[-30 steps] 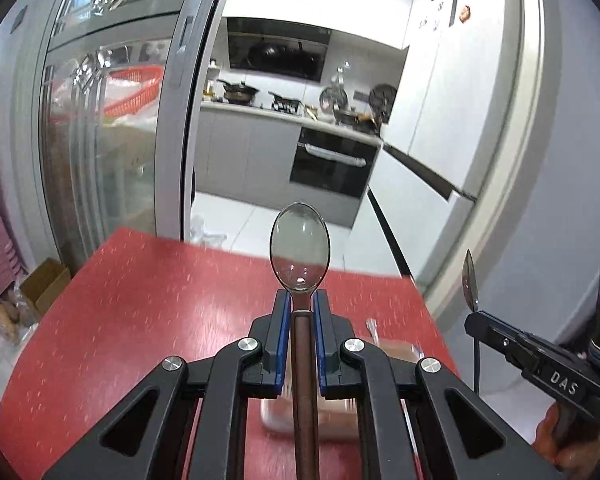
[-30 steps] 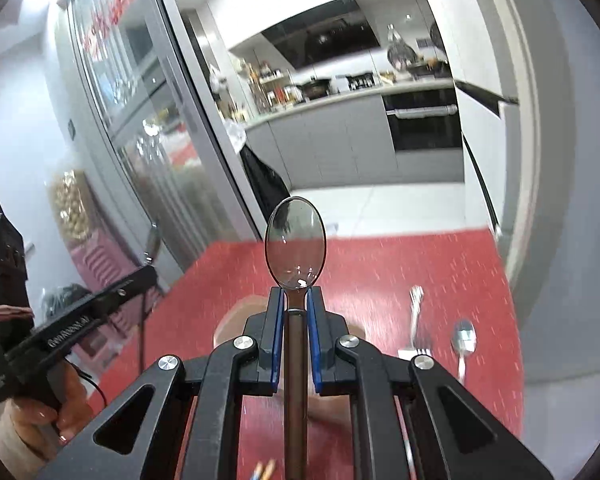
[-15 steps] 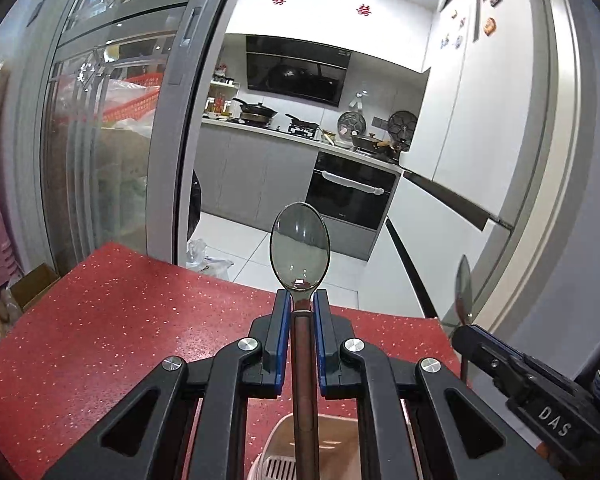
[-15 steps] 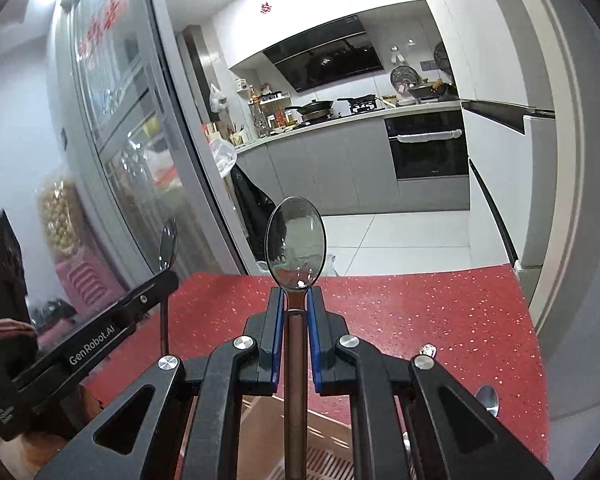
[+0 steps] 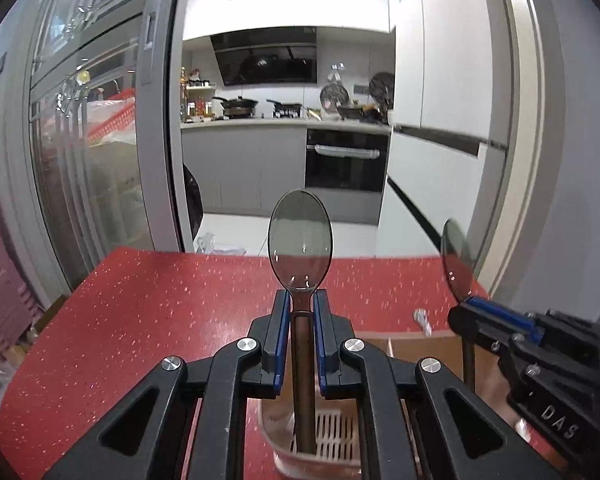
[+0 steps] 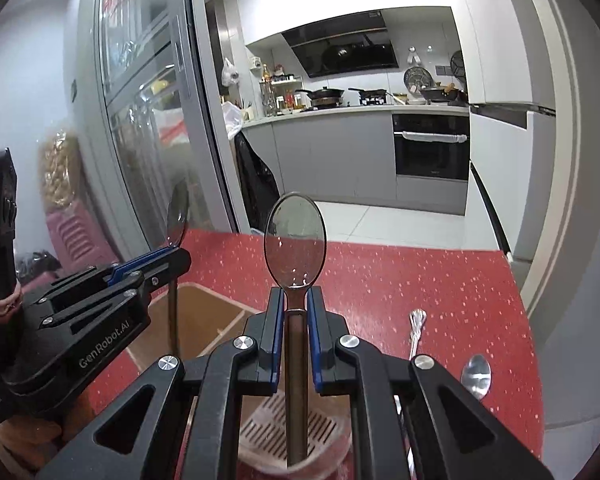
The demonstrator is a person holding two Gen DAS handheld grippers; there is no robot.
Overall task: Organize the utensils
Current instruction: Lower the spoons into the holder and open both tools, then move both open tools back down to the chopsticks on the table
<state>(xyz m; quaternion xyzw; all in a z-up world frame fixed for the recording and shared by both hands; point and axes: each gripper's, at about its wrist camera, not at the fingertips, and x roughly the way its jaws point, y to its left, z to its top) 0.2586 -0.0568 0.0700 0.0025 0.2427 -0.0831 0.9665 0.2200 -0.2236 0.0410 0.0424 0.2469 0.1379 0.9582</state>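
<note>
My left gripper [image 5: 300, 305] is shut on the neck of a steel spoon [image 5: 300, 240], which stands upright with its bowl on top. Its dark handle reaches down into a pink utensil holder [image 5: 272, 428] with a slotted bottom. My right gripper [image 6: 296, 300] is shut the same way on a second spoon [image 6: 295, 240], whose handle also ends over the holder's slotted floor [image 6: 260, 424]. Each gripper shows in the other's view: the right gripper [image 5: 466, 310] with its spoon [image 5: 454, 256], the left gripper [image 6: 176, 254] with its spoon [image 6: 177, 216].
The holder stands on a red speckled table [image 5: 140, 320]. A brown board with a pale rim [image 6: 204, 320] lies just behind it. A fork handle [image 6: 417, 322] and a loose spoon [image 6: 476, 372] lie on the table to the right. A kitchen doorway lies beyond the far edge.
Both grippers have come down with their spoons. The handles now reach into the pink holder, which has come close below. Both views have rolled to level.
</note>
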